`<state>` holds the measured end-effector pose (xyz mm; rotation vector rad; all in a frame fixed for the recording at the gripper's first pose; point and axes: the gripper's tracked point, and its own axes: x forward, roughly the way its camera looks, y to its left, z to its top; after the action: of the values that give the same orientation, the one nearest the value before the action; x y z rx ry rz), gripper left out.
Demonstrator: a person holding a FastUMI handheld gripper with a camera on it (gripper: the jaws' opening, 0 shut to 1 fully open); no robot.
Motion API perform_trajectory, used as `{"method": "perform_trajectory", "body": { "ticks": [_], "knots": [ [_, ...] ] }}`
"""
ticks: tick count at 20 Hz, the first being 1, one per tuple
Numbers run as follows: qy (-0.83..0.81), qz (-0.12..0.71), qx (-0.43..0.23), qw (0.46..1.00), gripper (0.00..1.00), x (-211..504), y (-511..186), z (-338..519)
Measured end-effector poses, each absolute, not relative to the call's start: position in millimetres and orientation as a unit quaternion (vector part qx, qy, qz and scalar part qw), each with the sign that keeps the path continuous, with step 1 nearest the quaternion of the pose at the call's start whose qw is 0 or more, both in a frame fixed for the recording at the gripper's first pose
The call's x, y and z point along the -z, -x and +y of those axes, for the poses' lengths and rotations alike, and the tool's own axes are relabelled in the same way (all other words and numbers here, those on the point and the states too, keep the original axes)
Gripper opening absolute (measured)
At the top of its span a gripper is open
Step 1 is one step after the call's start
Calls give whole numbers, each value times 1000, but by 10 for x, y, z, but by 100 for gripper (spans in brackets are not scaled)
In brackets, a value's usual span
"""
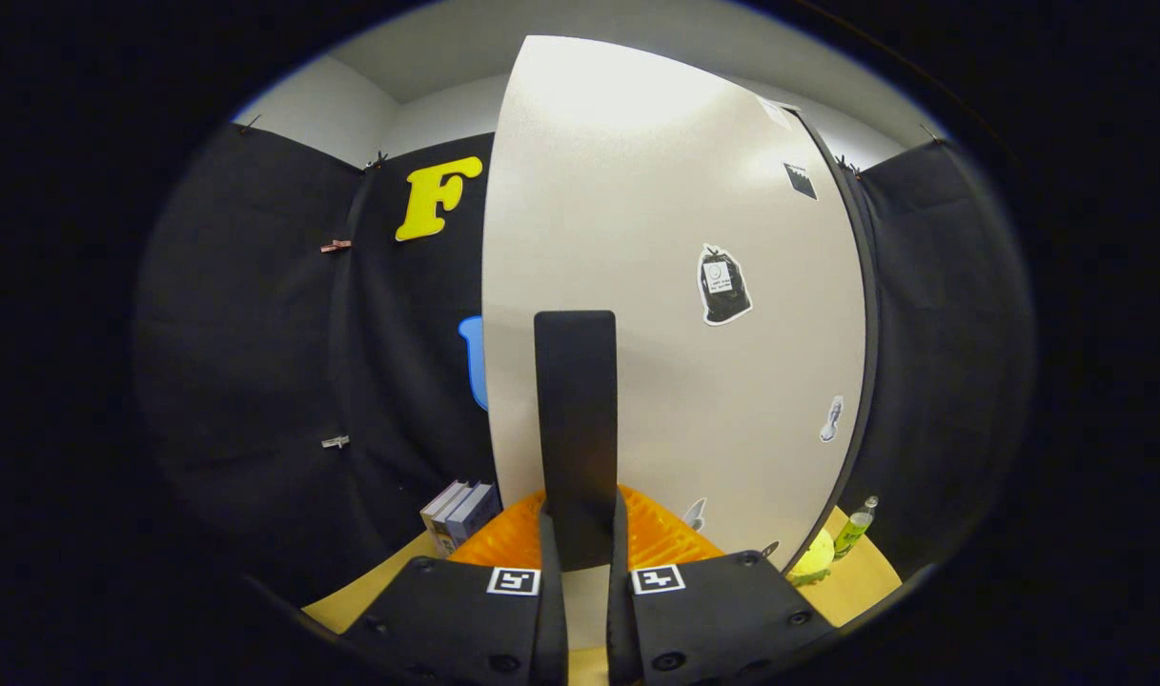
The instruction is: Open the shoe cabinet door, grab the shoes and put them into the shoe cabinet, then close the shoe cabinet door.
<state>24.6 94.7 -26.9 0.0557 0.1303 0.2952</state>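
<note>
Orange shoe [661,538] mostly hidden behind the gripper [580,534]; sticker print perhaps too small.

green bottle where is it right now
In the gripper view the green bottle stands on the wooden table, right of the white cabinet door, beside a yellow object; the gripper looks shut.

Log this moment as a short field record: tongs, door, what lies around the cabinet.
tongs: tongs look shut on the black upright bar handle, one finger on each side
door: large off-white cabinet door with stickers, just ahead of the fingers
behind handle: orange ribbed plastic object low at the door's foot
left of door: small stack of boxes on the yellow-tan floor
right of door: green bottle beside a yellow round object
</note>
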Motion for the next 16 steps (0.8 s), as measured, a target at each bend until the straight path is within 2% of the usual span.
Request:
{"method": "perform_trajectory", "body": {
  "ticks": [9,16],
  "knots": [
    [-52,77,-143,985,20,193,247,293],
    [-37,56,-101,993,19,123,504,-384]
  ]
}}
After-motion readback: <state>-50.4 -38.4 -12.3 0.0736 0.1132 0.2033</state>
